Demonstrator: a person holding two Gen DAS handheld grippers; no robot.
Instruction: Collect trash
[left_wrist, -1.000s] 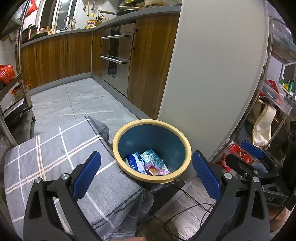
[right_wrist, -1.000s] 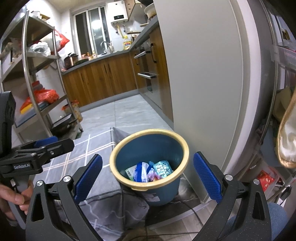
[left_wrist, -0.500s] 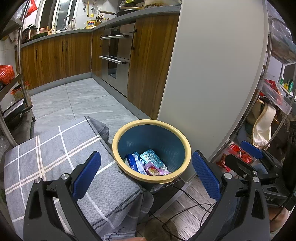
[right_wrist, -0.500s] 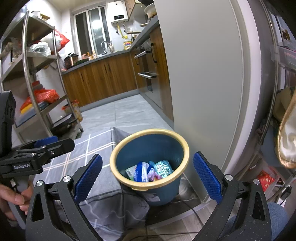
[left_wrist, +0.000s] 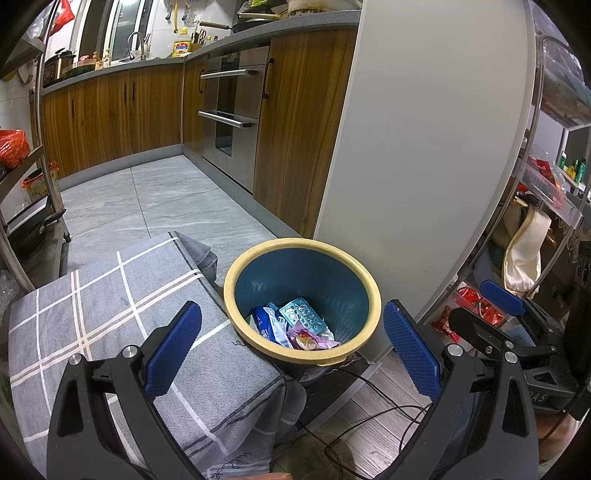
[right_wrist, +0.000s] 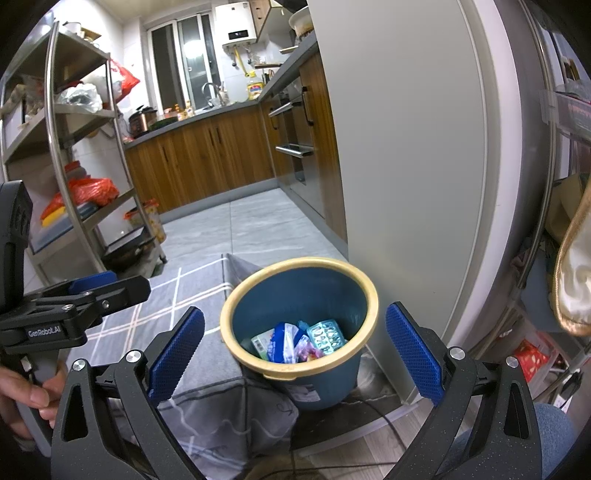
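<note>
Blue pads of the left gripper (left_wrist: 291, 341) and of the right gripper (right_wrist: 295, 352) are spread wide apart with nothing between them, the same as one second ago; nothing in the two views has moved since then. Both grippers hang above the trash bin (left_wrist: 236, 280), a blue one with a yellow rim, which stands on the floor between the grey checked cloth (left_wrist: 110, 295) and the pale fridge door (left_wrist: 424, 147). Inside the trash bin lie a turquoise blister pack (left_wrist: 303, 316), a blue and white wrapper (left_wrist: 271, 325) and a pink wrapper (left_wrist: 308, 338), all touching at the bottom
</note>
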